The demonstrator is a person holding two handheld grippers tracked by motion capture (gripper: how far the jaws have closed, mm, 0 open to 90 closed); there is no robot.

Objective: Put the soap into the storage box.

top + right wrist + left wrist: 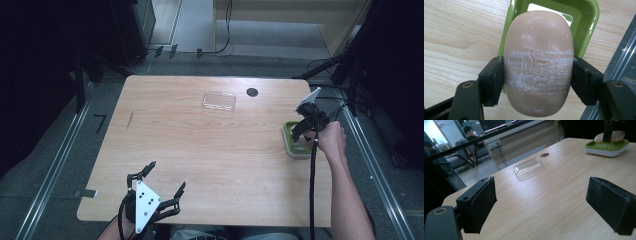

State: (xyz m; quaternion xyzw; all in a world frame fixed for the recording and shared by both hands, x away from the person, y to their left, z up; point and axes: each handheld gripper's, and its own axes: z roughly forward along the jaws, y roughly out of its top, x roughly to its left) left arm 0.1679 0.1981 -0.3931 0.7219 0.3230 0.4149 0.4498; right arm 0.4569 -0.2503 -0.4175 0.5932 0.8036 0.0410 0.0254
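Much of the green soap dish [584,22] is covered by the soap bar [539,62] in the right gripper view, and its far rim is cut off by the top edge. In the high view the dish [290,142] is partly hidden behind the right gripper [305,131], and the bar above it cannot be made out. Beyond the dish, the clear lid [219,101] is too small for detail.
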